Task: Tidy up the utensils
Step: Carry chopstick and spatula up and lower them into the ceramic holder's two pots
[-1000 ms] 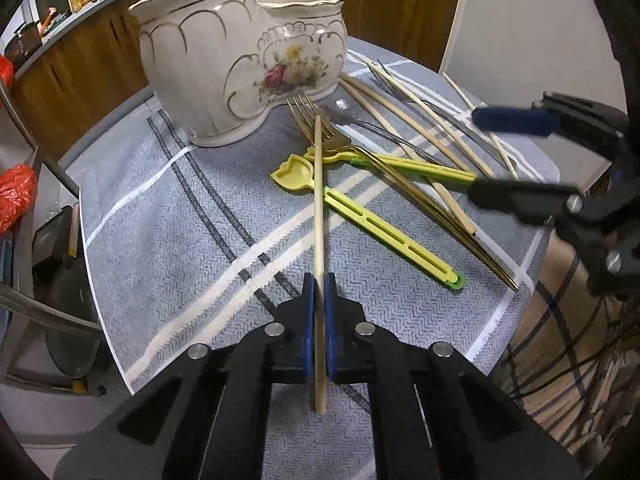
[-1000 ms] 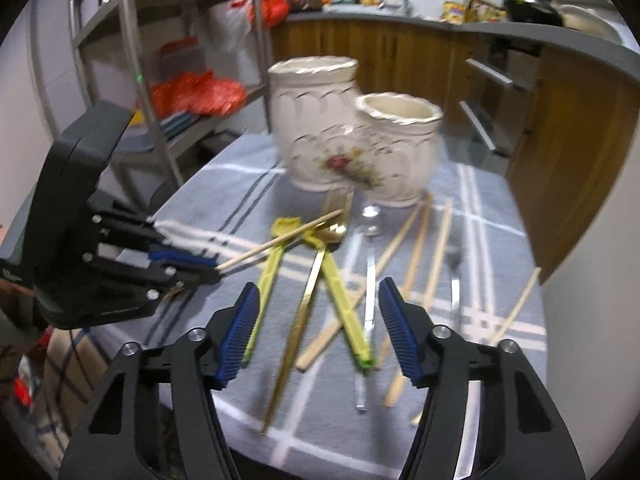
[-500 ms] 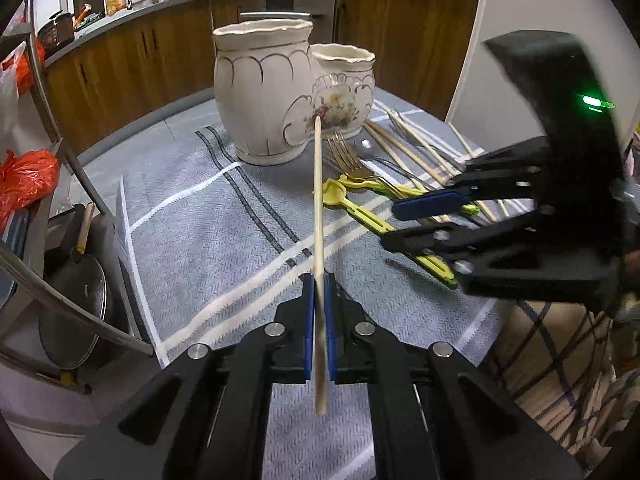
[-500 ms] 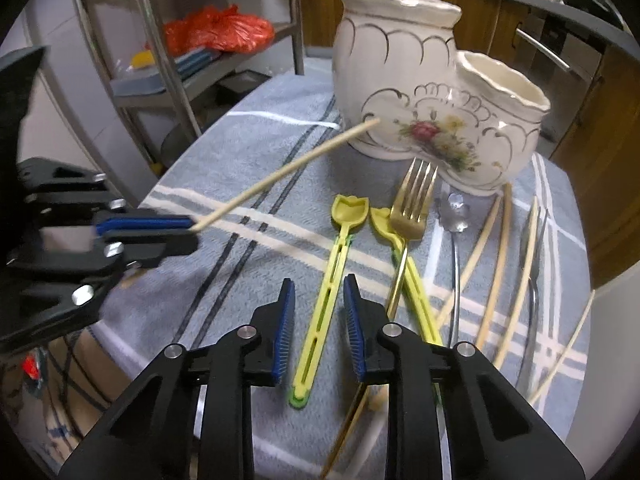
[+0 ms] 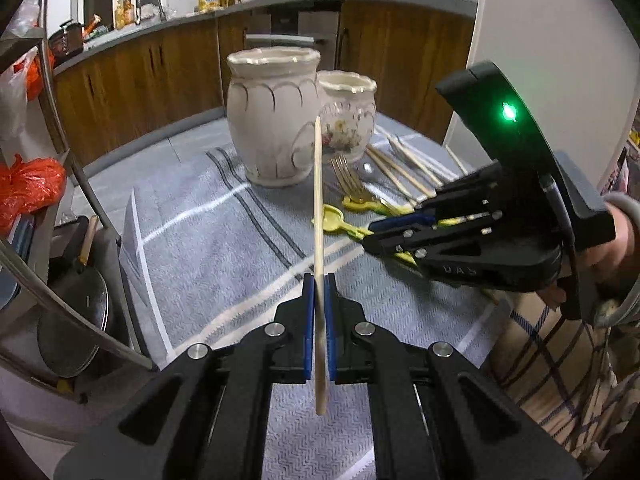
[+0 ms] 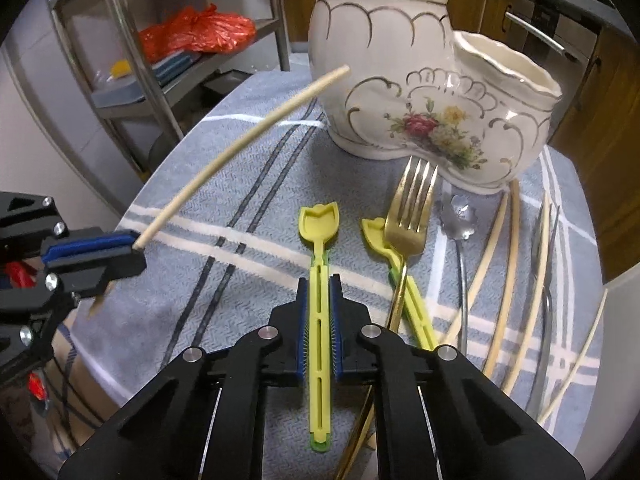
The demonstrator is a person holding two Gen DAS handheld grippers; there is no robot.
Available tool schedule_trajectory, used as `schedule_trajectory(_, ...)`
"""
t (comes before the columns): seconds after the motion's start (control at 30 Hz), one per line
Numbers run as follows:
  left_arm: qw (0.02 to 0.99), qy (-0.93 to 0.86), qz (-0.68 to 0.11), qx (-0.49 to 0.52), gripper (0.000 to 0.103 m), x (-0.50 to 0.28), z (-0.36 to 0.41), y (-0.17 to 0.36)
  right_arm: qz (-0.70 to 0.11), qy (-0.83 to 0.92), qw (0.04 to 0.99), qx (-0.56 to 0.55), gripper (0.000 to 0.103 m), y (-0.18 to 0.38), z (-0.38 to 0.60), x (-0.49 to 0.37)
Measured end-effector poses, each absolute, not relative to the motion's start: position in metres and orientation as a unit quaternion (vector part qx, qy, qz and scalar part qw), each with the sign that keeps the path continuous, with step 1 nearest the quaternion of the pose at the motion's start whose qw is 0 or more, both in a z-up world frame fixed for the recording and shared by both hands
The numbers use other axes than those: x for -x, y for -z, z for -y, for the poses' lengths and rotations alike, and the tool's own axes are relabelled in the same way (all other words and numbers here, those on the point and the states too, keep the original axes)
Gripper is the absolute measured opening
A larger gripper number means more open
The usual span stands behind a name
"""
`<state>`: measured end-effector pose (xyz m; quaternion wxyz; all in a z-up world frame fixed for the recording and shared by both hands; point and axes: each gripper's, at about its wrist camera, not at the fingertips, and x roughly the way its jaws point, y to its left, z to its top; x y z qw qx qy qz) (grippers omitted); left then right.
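Note:
My left gripper point(image 5: 317, 284) is shut on a wooden chopstick point(image 5: 318, 208) and holds it raised above the cloth, its tip toward the cream ceramic holder point(image 5: 276, 120). The chopstick point(image 6: 240, 148) and left gripper point(image 6: 132, 246) also show in the right wrist view. My right gripper point(image 6: 319, 284) is shut on the handle of a yellow-green spoon point(image 6: 319, 240) lying on the cloth; it shows at the right in the left wrist view point(image 5: 374, 232). The two-compartment holder point(image 6: 404, 80) stands beyond, upright.
On the grey striped cloth point(image 6: 240, 208) lie a second yellow spoon point(image 6: 400, 276), a gold fork point(image 6: 408, 208), a silver spoon point(image 6: 460, 220) and several chopsticks point(image 6: 508, 264). A metal shelf rack point(image 6: 140, 60) stands left; wooden cabinets point(image 5: 160, 76) behind.
My left gripper has lifted the chopstick off the cloth and tilted it upward. My right gripper has moved down and closed on the yellow-green spoon's handle.

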<state>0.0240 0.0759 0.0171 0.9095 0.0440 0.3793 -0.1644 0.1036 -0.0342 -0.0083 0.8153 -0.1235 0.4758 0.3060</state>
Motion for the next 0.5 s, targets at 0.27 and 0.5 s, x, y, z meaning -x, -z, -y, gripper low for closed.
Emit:
schedule_trajectory(0.27, 0.943, 0.166, -0.289, -0.017, 0.005, -0.019, -0.083, -0.039, -0.360, -0.333, 0.869, 0.059, 0.011, -0.038, 0.081, -0.087)
schedule_trajectory(0.5, 0.966, 0.157, -0.206, -0.009, 0.005, -0.034, -0.075, -0.068, -0.250, -0.315, 0.916, 0.009, 0.011, -0.078, 0.117, -0.096)
